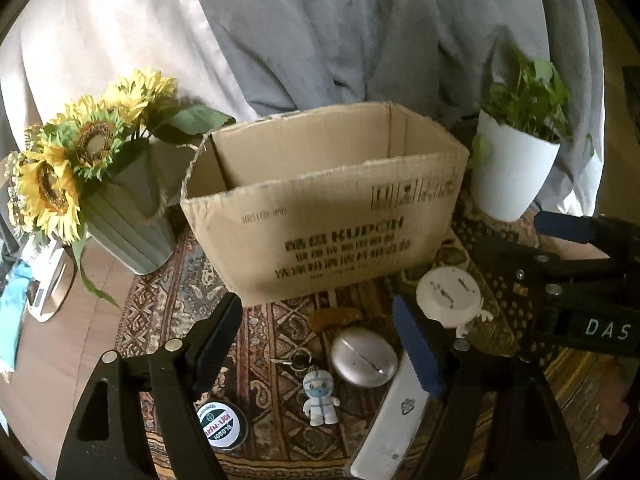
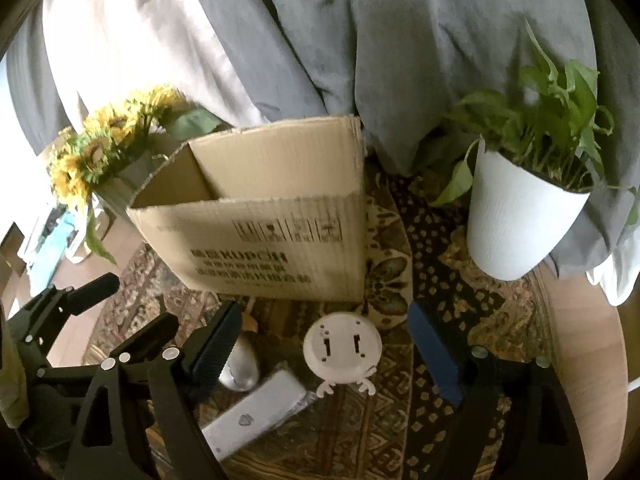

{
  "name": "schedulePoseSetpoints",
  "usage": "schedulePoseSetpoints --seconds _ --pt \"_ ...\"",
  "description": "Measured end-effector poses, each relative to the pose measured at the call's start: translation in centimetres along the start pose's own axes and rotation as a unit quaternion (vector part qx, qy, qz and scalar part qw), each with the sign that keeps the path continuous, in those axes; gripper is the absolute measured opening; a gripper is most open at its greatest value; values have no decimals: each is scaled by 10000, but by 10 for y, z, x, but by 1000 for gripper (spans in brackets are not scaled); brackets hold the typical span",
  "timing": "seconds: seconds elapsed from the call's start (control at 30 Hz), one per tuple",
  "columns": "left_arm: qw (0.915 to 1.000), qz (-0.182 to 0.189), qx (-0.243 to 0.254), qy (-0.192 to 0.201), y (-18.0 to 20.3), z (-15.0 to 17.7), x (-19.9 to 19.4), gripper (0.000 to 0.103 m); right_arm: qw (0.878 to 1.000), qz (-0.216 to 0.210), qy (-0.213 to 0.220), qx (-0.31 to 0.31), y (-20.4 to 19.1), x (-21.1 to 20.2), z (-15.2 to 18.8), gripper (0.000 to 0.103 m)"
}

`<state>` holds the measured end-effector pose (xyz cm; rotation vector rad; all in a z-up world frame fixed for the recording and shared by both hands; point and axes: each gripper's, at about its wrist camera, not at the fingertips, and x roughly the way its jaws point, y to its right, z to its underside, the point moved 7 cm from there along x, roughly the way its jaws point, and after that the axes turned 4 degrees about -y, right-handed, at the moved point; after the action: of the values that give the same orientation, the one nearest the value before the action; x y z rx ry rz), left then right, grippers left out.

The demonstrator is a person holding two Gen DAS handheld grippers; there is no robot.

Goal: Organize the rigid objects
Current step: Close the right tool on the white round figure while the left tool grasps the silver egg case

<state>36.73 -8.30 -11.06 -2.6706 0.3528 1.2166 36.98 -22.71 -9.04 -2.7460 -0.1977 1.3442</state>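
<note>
Left wrist – left gripper (image 1: 316,344) agape above silver case (image 1: 364,357).

Both wrist views look steeply down from close above a patterned rug toward the open brown cardboard box (image 1: 320,208) (image 2: 256,216). The left view sits left of the box's front; the right view sits further right. Both share the box and the round white footed disc (image 1: 448,296) (image 2: 342,350).
</note>
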Motion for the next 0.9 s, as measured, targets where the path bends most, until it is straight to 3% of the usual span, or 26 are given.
schedulePoseSetpoints --seconds 0.2,0.6,0.9 --pt "9998 171 53 -53 7 15 13 85 9998 -62 -163 -42 0 14 14 88" --pt "9970 316 663 -235 21 35 43 92 9984 -81 -567 -15 7 49 38 88" --pt "9934 570 961 -252 30 44 60 92 9978 -11 -661 -10 8 64 48 88"
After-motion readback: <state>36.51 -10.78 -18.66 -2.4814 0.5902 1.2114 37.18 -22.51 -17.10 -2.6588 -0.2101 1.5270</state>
